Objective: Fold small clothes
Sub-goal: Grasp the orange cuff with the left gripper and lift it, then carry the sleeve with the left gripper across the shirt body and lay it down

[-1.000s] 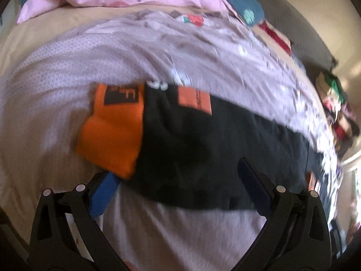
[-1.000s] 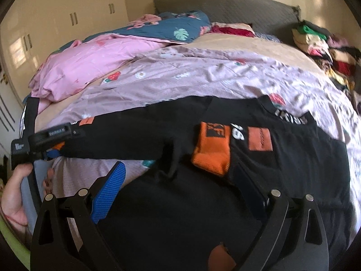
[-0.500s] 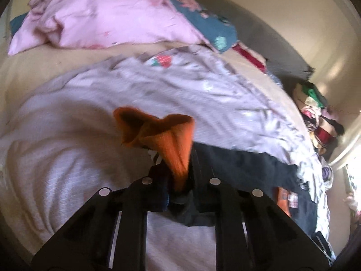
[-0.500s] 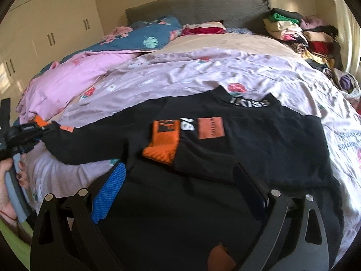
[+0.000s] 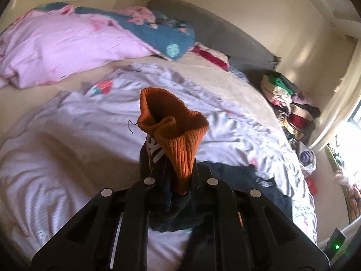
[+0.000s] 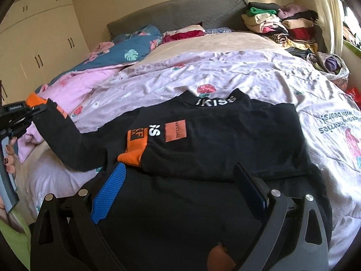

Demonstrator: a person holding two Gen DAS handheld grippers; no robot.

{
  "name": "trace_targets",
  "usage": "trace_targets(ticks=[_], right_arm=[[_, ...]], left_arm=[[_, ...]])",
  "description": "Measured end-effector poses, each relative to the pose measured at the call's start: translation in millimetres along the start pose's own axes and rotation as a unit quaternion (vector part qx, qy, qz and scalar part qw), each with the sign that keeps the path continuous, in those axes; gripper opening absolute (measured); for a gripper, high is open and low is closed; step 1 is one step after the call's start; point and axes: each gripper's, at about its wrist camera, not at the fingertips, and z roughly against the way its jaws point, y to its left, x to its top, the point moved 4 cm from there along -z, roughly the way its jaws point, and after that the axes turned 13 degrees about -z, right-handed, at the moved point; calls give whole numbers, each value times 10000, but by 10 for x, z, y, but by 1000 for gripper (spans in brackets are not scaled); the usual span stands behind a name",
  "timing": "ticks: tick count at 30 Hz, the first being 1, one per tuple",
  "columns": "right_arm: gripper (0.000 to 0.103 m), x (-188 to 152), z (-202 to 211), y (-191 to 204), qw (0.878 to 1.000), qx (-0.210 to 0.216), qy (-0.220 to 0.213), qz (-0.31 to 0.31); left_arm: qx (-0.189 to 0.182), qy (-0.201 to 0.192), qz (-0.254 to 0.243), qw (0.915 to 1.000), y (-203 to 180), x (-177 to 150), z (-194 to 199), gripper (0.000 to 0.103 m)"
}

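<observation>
Sweater (image 6: 216, 149) lies on bed (image 6: 259, 67), pillows (image 6: 135, 49) behind.

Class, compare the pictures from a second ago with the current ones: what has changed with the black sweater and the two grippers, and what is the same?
The left gripper has just closed on the sweater's orange cuff and lifted that sleeve off the bed, stretching it out to the side. The other sleeve's cuff stays folded across the sweater's body. The right gripper stays open above the hem, holding nothing.
</observation>
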Motion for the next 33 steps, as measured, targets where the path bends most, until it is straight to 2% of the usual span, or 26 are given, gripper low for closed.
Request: trace_targets(ticks=[6,15,23,33], right_arm=[[95,81,96,-232,9997,-29,-99,-242],[95,166,246,-575,9978,-125,-253,-599],[95,229,376,-912,9942,-299,-409,-945],[95,238,520,-1197,9887,-684,-585,-1197]], left_arm=[[-311,-111,-361,9988,-499,175,-46,5],[-702,-179,-871,9936,-1162,252,-165,5],[-1082,-204,-1224,9864,-1609,194,-237,5],[-1800,-122,-1601,9705,-2106,-68,-353,5]])
